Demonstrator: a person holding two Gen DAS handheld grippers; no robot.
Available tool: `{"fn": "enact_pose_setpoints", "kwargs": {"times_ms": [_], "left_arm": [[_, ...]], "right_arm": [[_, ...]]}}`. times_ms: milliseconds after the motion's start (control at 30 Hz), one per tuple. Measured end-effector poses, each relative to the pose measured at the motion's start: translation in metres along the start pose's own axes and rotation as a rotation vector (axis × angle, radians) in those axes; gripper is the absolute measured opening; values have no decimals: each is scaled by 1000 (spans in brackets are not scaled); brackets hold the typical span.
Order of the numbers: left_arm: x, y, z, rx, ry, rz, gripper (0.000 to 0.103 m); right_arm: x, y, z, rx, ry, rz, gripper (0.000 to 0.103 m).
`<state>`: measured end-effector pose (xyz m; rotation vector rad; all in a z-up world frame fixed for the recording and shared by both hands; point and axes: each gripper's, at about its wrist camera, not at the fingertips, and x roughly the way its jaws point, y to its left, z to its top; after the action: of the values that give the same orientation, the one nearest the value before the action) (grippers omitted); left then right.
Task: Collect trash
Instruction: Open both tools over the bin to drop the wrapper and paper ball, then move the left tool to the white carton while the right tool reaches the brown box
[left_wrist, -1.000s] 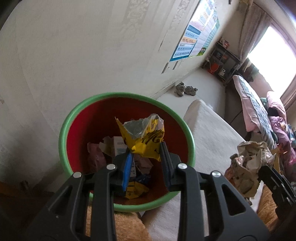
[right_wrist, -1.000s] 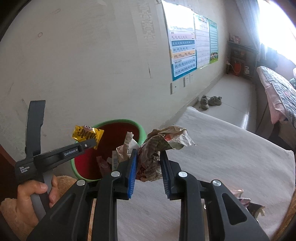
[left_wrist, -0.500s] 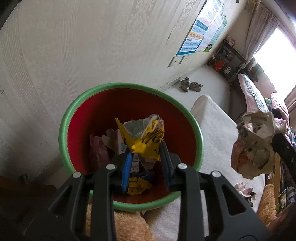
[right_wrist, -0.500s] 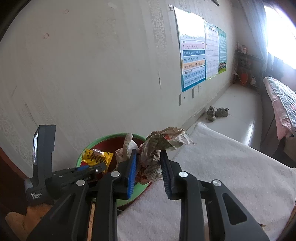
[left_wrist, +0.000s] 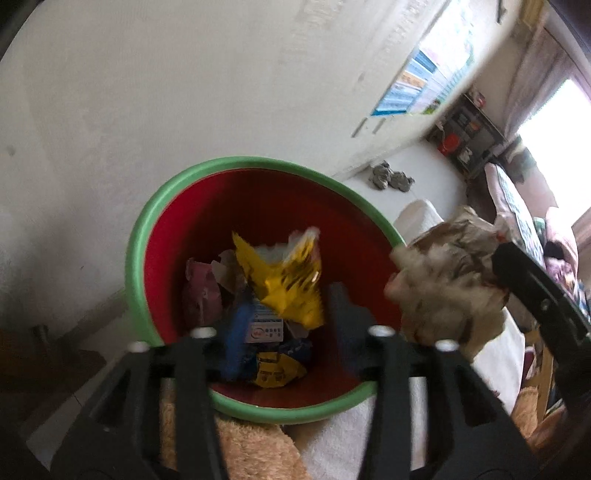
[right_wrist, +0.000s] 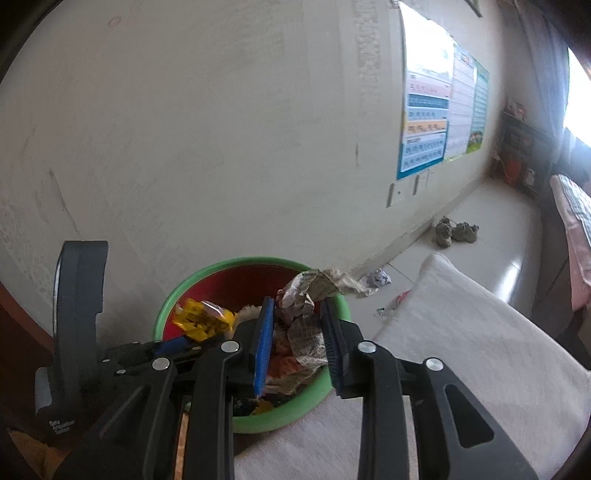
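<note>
- The left gripper (left_wrist: 284, 325) hangs over the open mouth of the bin (left_wrist: 147, 221), pointing steeply down into it. Its jaws have just been opening and now stand spread; the yellow wrapper (left_wrist: 284, 277) sits between them, blurred, and the pads no longer seem to press on it, so I judge it released or falling.
- That wrapper lies straight ahead of and below the left fingers, well inside the red wall, its long axis running roughly up and down in the left wrist view.
- The right gripper (right_wrist: 297, 343) pinches a crumpled newspaper wad (right_wrist: 306, 317) between its pads; its jaws have just been easing apart a little, yet the paper still fills the gap.
- The wad hangs over the bin's near right rim, one torn flap reaching out past the green edge toward the wall. The coming drop turns on this: the bin lies ahead and slightly left of the right gripper.
- For the wad the right hand alone is placed.
- Trash already in the bin carries a white label with print too small to read.
- The left gripper's handle bears small white lettering, not legible.
- Farther off, a poster (right_wrist: 426, 122) of coloured bands hangs on the wall; its text is unreadable.
</note>
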<state>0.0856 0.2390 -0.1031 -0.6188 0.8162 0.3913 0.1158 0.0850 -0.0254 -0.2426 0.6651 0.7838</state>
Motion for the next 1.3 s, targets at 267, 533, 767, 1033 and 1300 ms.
{"fn": "enact_pose_setpoints", "kwargs": {"times_ms": [267,533,767,1033,1300], "left_arm": [[-2,3,-2,-25,-13,2,60],[1,-2,-1,11,2,23,65],[3,-43,-13,213,2,64,71],[-1,-89,-41,414,-10,68,75],[1,-165,-84,616,56,-119,80]], "right_arm": [[-20,-16,-11,70,-21,24,58],[-80,-107,-80,165,115,-139,69],[-101,-201,-156,232,401,-281,74],[-81,-207,-189,148,462,-295,78],[-76,-216,-199,178,485,-254,46]]}}
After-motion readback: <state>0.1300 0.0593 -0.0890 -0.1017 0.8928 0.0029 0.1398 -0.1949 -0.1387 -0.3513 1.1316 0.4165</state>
